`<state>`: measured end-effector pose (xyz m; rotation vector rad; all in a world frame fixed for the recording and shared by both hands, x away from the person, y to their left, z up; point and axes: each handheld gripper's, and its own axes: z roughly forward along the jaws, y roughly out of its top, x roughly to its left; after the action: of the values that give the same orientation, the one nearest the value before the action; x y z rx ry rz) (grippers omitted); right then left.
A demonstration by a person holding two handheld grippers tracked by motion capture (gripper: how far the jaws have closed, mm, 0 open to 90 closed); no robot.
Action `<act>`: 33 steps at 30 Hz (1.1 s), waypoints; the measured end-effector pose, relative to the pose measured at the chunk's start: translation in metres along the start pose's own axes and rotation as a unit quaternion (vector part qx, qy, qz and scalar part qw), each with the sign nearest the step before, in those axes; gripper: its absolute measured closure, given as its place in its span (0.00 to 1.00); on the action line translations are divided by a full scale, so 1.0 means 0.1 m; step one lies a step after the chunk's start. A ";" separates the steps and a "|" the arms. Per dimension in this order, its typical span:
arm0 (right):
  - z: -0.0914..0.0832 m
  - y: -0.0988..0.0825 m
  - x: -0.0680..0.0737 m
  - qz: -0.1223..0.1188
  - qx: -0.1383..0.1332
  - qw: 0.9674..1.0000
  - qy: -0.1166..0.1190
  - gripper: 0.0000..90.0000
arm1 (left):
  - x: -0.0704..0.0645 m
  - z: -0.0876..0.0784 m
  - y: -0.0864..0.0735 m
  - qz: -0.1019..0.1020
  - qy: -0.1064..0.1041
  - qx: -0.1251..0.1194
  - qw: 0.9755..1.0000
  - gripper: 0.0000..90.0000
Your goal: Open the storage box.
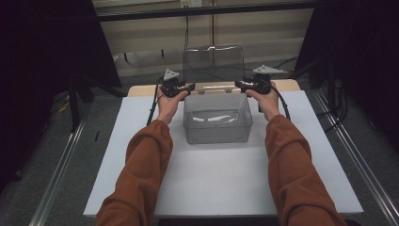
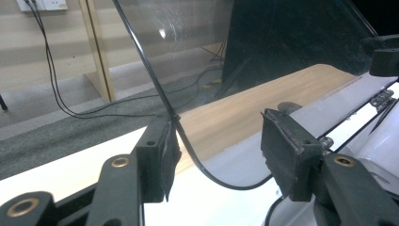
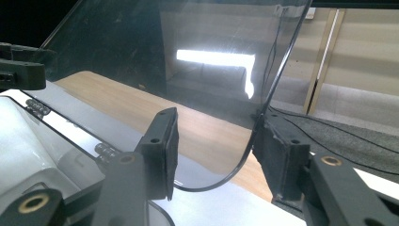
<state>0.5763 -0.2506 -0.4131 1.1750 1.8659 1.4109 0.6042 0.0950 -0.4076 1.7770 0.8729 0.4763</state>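
Clear lid [image 2: 197, 70] corner between left claw [image 2: 219, 155] pads

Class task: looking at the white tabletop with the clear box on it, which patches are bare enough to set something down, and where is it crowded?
Free: the white tabletop between the forearms in front of the clear box, and the strips from each sleeve out to the side edges. Crowded: the back, where the left claw and right claw flank the raised lid.

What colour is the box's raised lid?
The lid is clear, see-through plastic with no tint, standing open behind the clear box. It shows best in the right gripper view.
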 end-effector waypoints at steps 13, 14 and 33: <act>0.01 -0.01 -0.02 0.010 0.006 1.000 0.006 0.56 | 0.02 0.02 0.02 -0.018 -0.008 0.013 1.000 0.50; 0.02 -0.01 -0.02 0.011 0.006 1.000 0.008 0.55 | 0.03 0.02 0.02 -0.018 -0.009 0.015 1.000 0.50; 0.03 -0.03 -0.07 0.055 0.022 0.998 0.021 0.55 | 0.07 0.04 0.04 -0.050 -0.017 0.043 0.998 0.49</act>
<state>0.5816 -0.2555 -0.4178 1.2979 1.8958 1.4710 0.6122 0.0972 -0.4061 1.8044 0.9652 0.3475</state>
